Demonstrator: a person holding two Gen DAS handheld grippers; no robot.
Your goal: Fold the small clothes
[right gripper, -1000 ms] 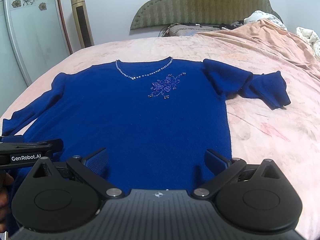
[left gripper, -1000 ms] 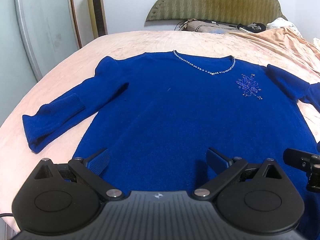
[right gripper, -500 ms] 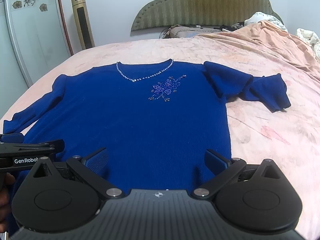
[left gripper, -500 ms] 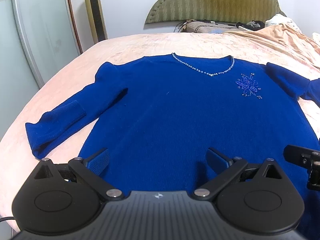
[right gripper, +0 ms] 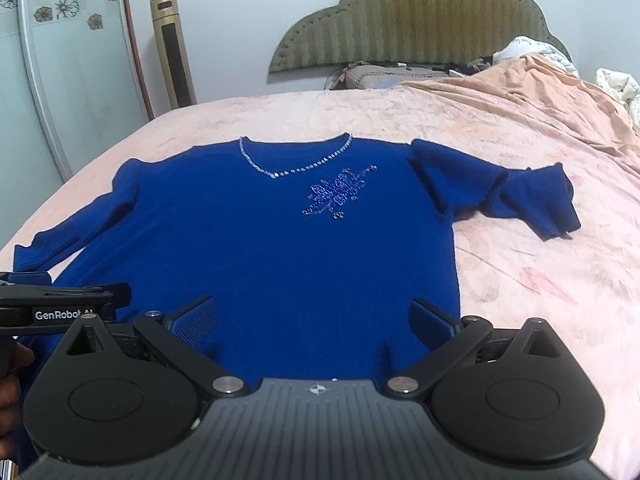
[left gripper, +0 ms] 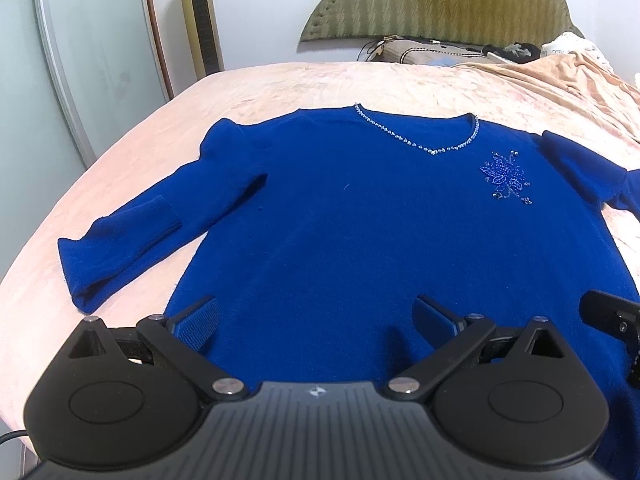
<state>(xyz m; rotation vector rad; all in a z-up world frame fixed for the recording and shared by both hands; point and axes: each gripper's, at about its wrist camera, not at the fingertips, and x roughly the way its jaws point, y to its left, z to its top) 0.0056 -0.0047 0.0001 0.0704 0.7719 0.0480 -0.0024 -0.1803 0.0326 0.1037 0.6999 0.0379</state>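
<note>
A royal blue sweater (left gripper: 360, 220) lies flat, front up, on the pink bed, with a beaded neckline (left gripper: 420, 136) and a beaded flower (left gripper: 506, 176) on the chest. Its one sleeve (left gripper: 132, 240) stretches out to the left; the other sleeve (right gripper: 516, 196) lies bent at the right. The sweater also fills the right wrist view (right gripper: 280, 248). My left gripper (left gripper: 316, 320) is open and empty over the hem's left part. My right gripper (right gripper: 314, 318) is open and empty over the hem's right part. The left gripper's body (right gripper: 64, 304) shows at the right view's left edge.
The pink bedsheet (right gripper: 540, 288) spreads around the sweater. A green padded headboard (right gripper: 416, 24), pillows and bunched bedding (right gripper: 532, 56) are at the far end. A gold tower fan (right gripper: 172, 48) and a glass wardrobe door (left gripper: 80, 60) stand at the left.
Both grippers have drawn back and risen slightly, so the sweater sits lower and farther in the views. Both stay open. The sweater has not moved.
</note>
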